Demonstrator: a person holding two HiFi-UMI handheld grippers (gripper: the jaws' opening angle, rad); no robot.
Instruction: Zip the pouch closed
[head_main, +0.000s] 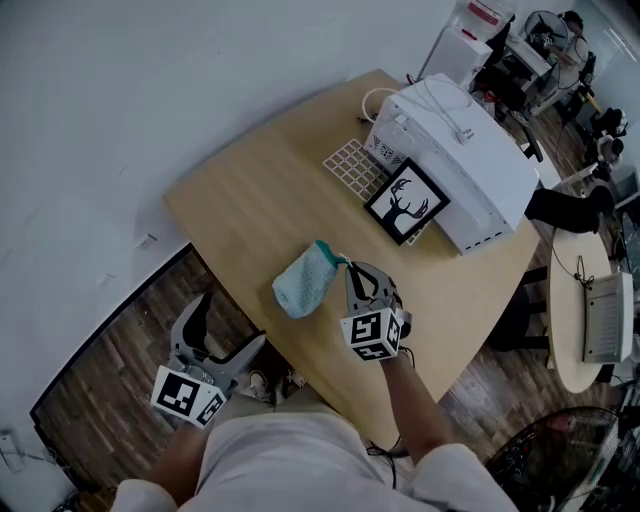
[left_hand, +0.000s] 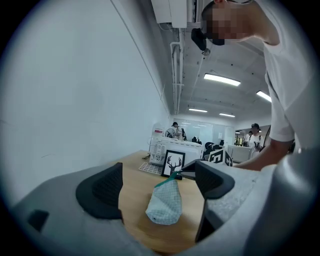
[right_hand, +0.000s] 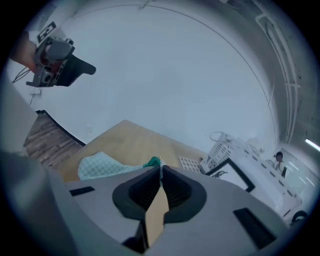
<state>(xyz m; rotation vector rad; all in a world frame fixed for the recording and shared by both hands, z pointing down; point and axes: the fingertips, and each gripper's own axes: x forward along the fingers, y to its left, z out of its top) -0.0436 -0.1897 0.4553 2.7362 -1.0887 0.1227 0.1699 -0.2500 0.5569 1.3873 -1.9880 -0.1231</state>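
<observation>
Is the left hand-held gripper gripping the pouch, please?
No, the left hand-held gripper stands open, well apart from the pouch, whose green end the right hand-held gripper pinches.

- The pouch (head_main: 303, 283) is small and soft, of pale mint fabric with a fine check and darker green trim at one end.
- It is tilted over the near part of the wooden table (head_main: 255, 195), green end uppermost and rounded bottom lowest.
- The closed tips of the right gripper (head_main: 349, 266) pinch its green end.
- Its zip cannot be made out.

One pouch (head_main: 305, 281), one picture (head_main: 407, 203) (deer silhouette).
</observation>
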